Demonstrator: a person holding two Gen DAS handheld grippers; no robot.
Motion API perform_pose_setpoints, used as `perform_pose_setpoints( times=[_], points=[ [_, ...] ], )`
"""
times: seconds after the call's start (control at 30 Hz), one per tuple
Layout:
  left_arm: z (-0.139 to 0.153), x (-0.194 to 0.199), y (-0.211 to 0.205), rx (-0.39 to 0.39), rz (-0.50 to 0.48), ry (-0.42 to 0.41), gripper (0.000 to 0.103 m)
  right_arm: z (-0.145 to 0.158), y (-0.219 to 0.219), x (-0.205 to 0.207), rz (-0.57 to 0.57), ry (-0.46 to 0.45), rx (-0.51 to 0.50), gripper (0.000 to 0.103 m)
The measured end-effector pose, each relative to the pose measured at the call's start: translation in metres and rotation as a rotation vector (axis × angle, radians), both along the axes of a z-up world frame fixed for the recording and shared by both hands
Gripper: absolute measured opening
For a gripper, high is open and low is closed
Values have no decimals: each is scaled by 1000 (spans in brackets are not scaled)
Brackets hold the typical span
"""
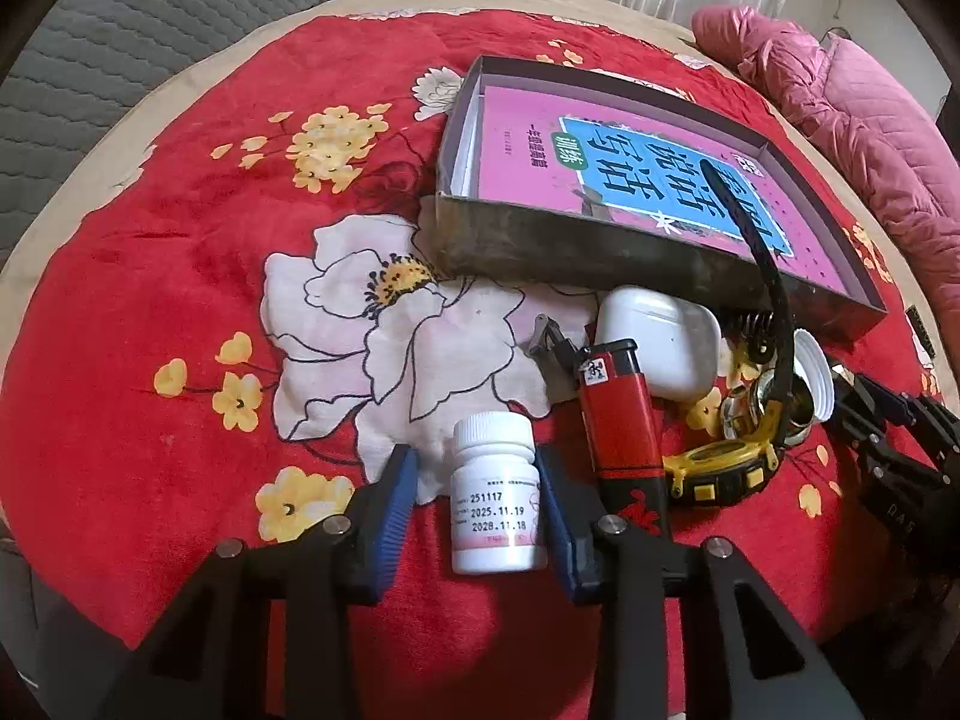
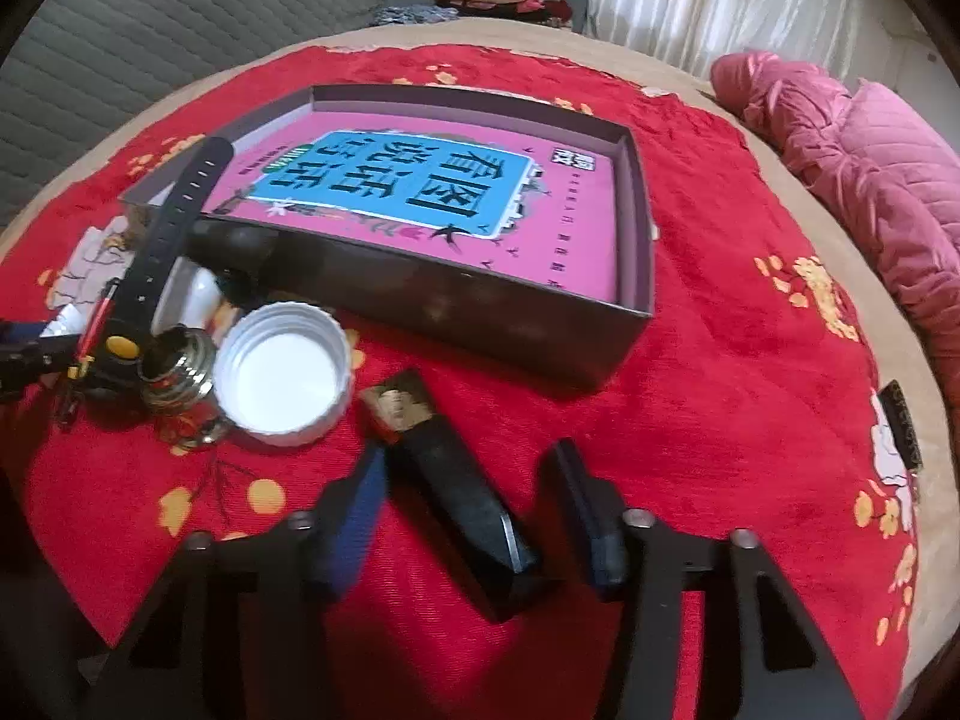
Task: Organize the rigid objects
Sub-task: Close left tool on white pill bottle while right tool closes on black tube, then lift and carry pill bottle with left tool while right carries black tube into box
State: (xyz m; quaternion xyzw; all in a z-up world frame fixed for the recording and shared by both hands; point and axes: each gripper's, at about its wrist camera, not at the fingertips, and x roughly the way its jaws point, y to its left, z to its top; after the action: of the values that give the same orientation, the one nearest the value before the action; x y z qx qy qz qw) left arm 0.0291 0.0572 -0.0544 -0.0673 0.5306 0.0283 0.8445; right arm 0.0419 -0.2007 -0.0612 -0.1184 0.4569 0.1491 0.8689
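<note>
A white pill bottle (image 1: 495, 498) lies on the red floral blanket between the blue pads of my left gripper (image 1: 474, 462). The right pad is against it and a gap shows at the left pad, so the jaws are open. In the right wrist view a black bar with a brown-gold end (image 2: 456, 492) lies slantwise between the fingers of my right gripper (image 2: 468, 453), which is open, with a gap at the right pad. Behind stands a dark shallow box (image 1: 540, 252) (image 2: 450, 300) holding a pink book (image 2: 384, 180).
A red lighter (image 1: 618, 414), white earbud case (image 1: 660, 336), grey clip (image 1: 549, 348), yellow-black watch (image 1: 720, 468) with its strap leaning into the box, and a white cap (image 2: 282, 378) crowd the box's front. A pink jacket (image 2: 870, 168) lies at the right.
</note>
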Motion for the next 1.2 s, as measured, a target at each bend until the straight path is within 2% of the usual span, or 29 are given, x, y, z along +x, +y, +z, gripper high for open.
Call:
perform_pose_setpoints(
  times=[0.1, 0.17, 0.2, 0.33, 0.53, 0.63, 0.73, 1.2],
  points=[
    [0, -2, 1, -10, 3, -7, 36, 0, 1, -2, 9, 4, 12, 36],
    [-1, -3, 1, -12, 1, -12, 35, 2, 0, -2, 7, 12, 39, 25],
    [-1, -4, 1, -15, 1, -15, 34, 3, -2, -1, 1, 22, 61, 24],
    [0, -8, 6, -39, 7, -23, 27, 4, -13, 1, -34, 69, 154, 23],
    [3, -10, 8, -59, 2, -36, 27, 10, -24, 1, -69, 106, 302, 23],
    [6, -12, 11, -98, -1, -52, 27, 20, -27, -4, -70, 95, 364, 23],
    [8, -14, 12, -121, -7, -65, 27, 29, -27, -9, -63, 67, 384, 23],
    [29, -10, -2, -102, -46, -130, 27, 48, -26, -10, -72, -34, 400, 23]
  ],
)
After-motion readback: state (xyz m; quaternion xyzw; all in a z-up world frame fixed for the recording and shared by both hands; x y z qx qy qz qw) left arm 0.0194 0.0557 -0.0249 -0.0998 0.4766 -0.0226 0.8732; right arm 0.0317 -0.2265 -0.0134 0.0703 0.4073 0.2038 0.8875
